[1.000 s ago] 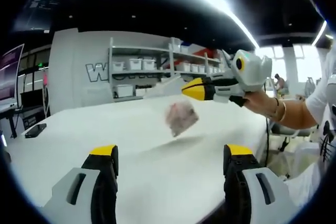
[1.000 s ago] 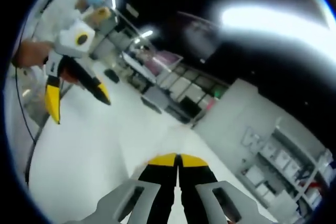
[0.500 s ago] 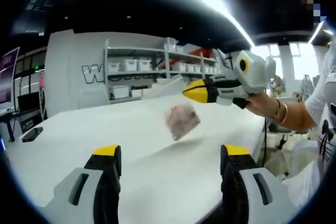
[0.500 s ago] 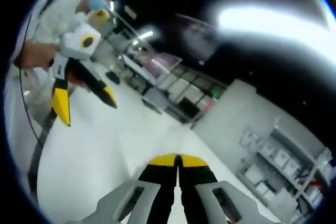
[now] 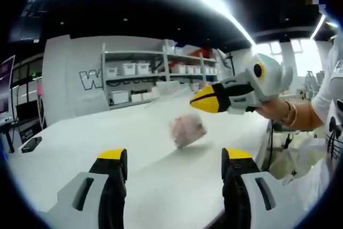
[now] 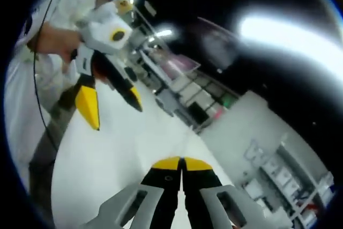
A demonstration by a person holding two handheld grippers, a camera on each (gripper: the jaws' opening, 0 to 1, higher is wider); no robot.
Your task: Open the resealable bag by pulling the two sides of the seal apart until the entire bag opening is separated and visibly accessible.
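In the left gripper view the left gripper [image 5: 172, 160] is seen w/ jaws spread wide apart, nothing between them, held over the near part of a white table [image 5: 80, 138]. The resealable bag [image 5: 185, 127] is seen ahead, near the table's middle, clear plastic w/ a pinkish lump inside; its lower end appears to be at or just above the tabletop, a faint shadow lying under it, but contact can't be judged. The bag's clear upper edge is drawn up toward the right gripper [image 5: 199, 102], which enters from the right, held by a hand [image 5: 270, 110] w/ bracelets at the wrist. Its yellow tips are pressed together, apparently pinching the bag's top edge; the plastic there is too faint to confirm. In the right gripper view the right gripper [image 6: 181, 163] is shown w/ jaws closed tight, tips touching, and no film can be made out between them. The left gripper [image 6: 112, 111] is seen at upper left, jaws splayed, above the table [image 6: 107, 159]. Shelving w/ white bins [image 5: 136, 71] is seen at the back wall, and a dark phone-like item [image 5: 31, 144] at the table's far left edge.
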